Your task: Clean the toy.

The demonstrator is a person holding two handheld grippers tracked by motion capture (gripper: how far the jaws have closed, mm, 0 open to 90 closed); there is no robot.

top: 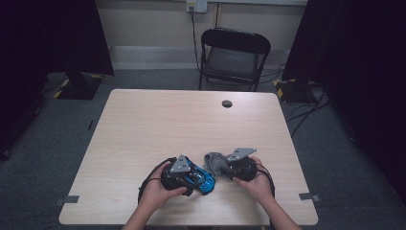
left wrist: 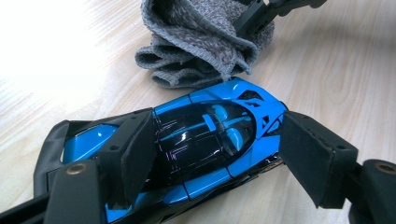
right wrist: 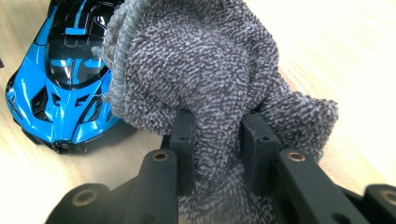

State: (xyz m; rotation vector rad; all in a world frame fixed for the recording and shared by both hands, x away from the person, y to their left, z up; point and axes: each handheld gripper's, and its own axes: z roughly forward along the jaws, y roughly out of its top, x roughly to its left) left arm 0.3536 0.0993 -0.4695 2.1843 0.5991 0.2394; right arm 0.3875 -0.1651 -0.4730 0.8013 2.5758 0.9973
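A blue and black toy car (left wrist: 205,130) lies on the pale wooden table (top: 191,120) near its front edge. My left gripper (left wrist: 210,154) straddles the car. Its left pad rests against the car's side, while the right pad stands a little off the other flank, so the jaws are open. In the high view this left gripper (top: 201,181) points right, over the car (top: 207,178). A crumpled grey cloth (right wrist: 201,60) hangs bunched in my right gripper (right wrist: 217,140), which is shut on it. The cloth (top: 216,162) touches the car's nose (right wrist: 65,79).
A black folding chair (top: 234,55) stands beyond the far edge of the table. A round cable hole (top: 227,103) sits near the table's back. Dark curtains hang at both sides, and cables lie on the floor at the right.
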